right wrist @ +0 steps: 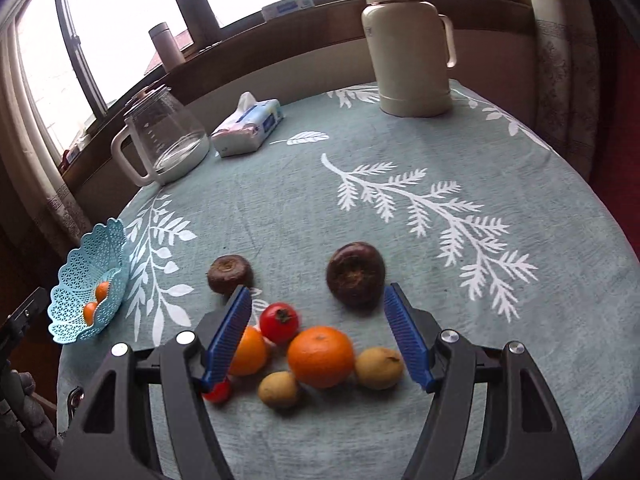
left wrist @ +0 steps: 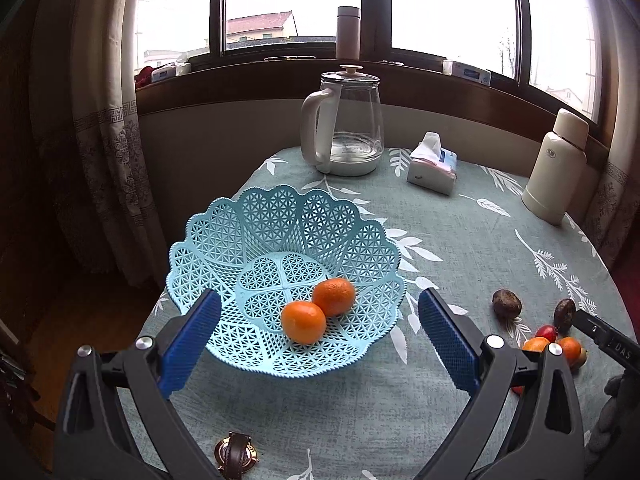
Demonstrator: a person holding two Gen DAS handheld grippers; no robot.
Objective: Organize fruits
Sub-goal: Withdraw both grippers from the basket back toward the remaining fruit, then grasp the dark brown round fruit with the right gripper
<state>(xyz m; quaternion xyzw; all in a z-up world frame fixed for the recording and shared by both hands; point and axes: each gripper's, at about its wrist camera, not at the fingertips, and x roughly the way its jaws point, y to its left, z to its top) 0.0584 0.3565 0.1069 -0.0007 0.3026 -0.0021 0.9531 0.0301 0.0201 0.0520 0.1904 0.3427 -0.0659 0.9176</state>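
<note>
Left gripper [left wrist: 318, 332]: spread wide and empty, its ribbed blue pads [left wrist: 191, 344] flanking the basket.
Basket [left wrist: 224, 232]: pale blue plastic lattice with a scalloped rim, near the left edge of the table [right wrist: 400, 240]; it held two smooth oranges [left wrist: 303, 322], touching.
Right gripper [right wrist: 318, 336]: also wide open with nothing gripped, poised over the loose fruit near the table's front edge.
Loose fruit: a large round orange [right wrist: 321, 357], a smaller orange [right wrist: 250, 350] partly behind the left pad, a glossy red tomato [right wrist: 279, 322], two dull yellow-brown fruits [right wrist: 279, 389] and two dark, wrinkled round fruits [right wrist: 355, 273] just beyond.
Tablecloth [right wrist: 280, 200]: grey-green weave printed with white leaves.
Far edge: a glass kettle [left wrist: 344, 120], a soft tissue pack [left wrist: 432, 166] and a cream flask [left wrist: 556, 168].
</note>
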